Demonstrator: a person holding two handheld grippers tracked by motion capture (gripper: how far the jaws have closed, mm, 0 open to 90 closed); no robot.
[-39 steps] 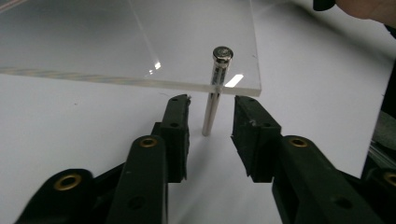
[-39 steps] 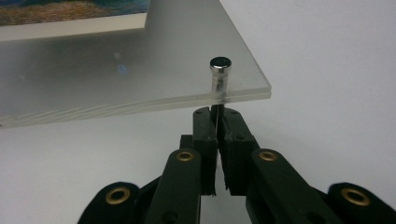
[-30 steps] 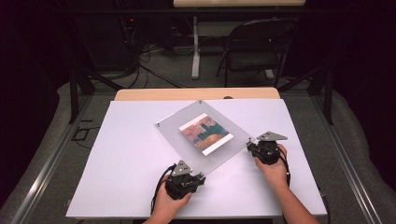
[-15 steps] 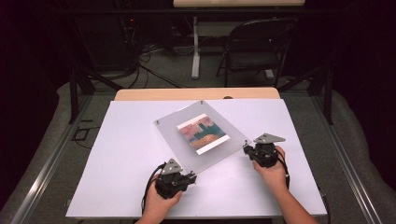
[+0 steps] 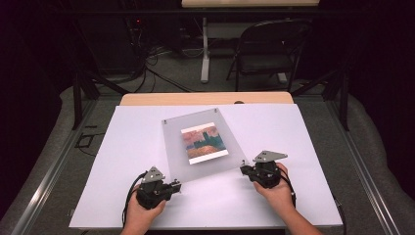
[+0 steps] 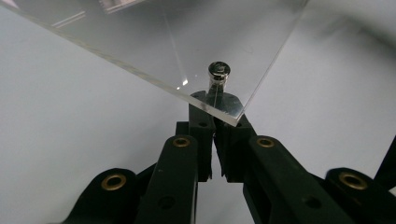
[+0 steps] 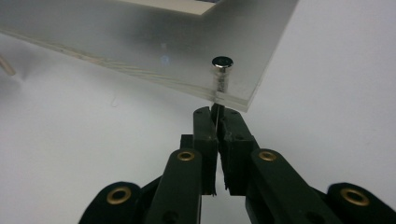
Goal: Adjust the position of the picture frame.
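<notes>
- My left gripper (image 5: 174,185) has its jaws clenched, with the near left corner of the clear acrylic frame (image 5: 203,144) just above their tips.
- My right gripper (image 5: 243,169) is clenched too, at the frame's near right corner, under a metal standoff (image 7: 222,63).
- Beyond both tips the frame, with a painted print (image 5: 205,142) inside, lies on the white tabletop (image 5: 303,142).
- Farther off are a wooden table edge (image 5: 205,98), a folding chair (image 5: 266,51) and cables (image 5: 147,63) on the dark floor.

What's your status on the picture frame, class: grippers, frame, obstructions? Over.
Left gripper shut at near-left corner of the acrylic frame; right gripper shut at near-right corner. Frame lies on white table, photo up. Nothing in the way.
</notes>
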